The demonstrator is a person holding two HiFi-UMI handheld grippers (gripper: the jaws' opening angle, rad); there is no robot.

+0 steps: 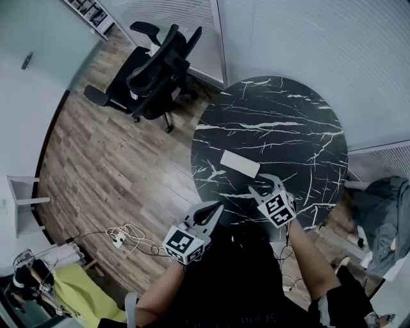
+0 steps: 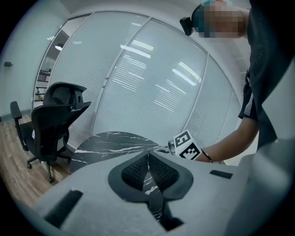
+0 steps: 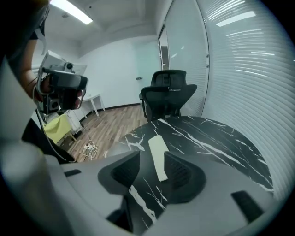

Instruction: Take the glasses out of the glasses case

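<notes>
Approach step: flat white oblong glasses case (image 1: 239, 164) untouched on round black marbled bench (image 1: 288, 122); right tool (image 1: 258, 183) spread, empty, near it; left tool (image 1: 218, 208) clenched, empty. Next, likely: steady case, open it.

Small office with a round marble-look table (image 1: 288, 115)
The black tabletop, veined in white, stands on a wood-plank floor (image 1: 109, 166) close to glass walls (image 1: 307, 38) covered by pale horizontal blinds. A black swivel office chair (image 1: 154, 64) sits near the table's far side. White cables and a power strip (image 1: 122, 237) lie tangled on the floor, and a strip light (image 3: 71, 11) glows on the white ceiling
</notes>
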